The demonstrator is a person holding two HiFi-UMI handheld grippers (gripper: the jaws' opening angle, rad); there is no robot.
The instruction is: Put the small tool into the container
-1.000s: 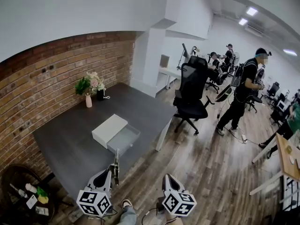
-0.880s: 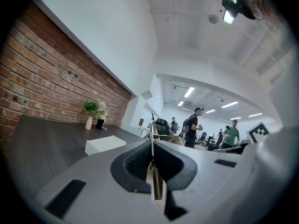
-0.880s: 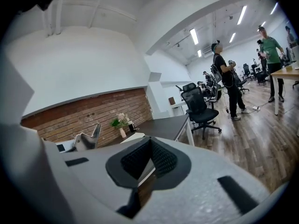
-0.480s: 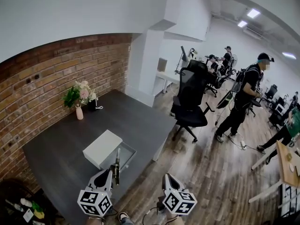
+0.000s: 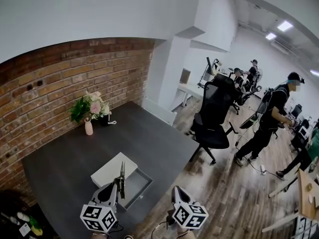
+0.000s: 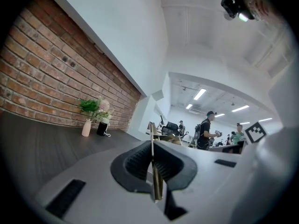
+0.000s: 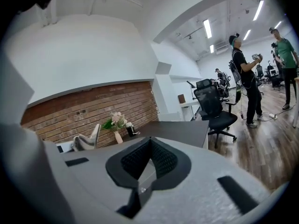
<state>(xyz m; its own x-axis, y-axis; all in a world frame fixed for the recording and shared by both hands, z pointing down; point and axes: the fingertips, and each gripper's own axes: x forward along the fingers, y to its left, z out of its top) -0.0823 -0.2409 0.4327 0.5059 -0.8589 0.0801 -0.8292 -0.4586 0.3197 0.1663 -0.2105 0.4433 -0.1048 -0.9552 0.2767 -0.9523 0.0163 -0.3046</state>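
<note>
A thin brass-coloured small tool (image 5: 122, 174) stands upright, pinched in my left gripper (image 5: 119, 184), which is shut on it. In the left gripper view the small tool (image 6: 153, 169) runs edge-on between the black pads (image 6: 135, 164). Just beyond its tip sits the container (image 5: 110, 169), a white box on the dark table (image 5: 60, 158), with its grey drawer (image 5: 135, 187) pulled open toward me. The left gripper hovers at the near side of the drawer. My right gripper (image 5: 175, 192) hangs to the right, off the table's edge, shut with nothing in it; its pads (image 7: 161, 160) meet.
A vase of flowers (image 5: 88, 114) and a black cup (image 5: 104, 118) stand at the table's far side by the brick wall (image 5: 60, 78). A black office chair (image 5: 214, 118) stands past the table's right end. A person (image 5: 271, 121) stands on the wood floor beyond.
The table and container have slid nearer and under the left gripper; the tool's tip now lies over the container. Both grippers keep their places at the bottom of the view.
</note>
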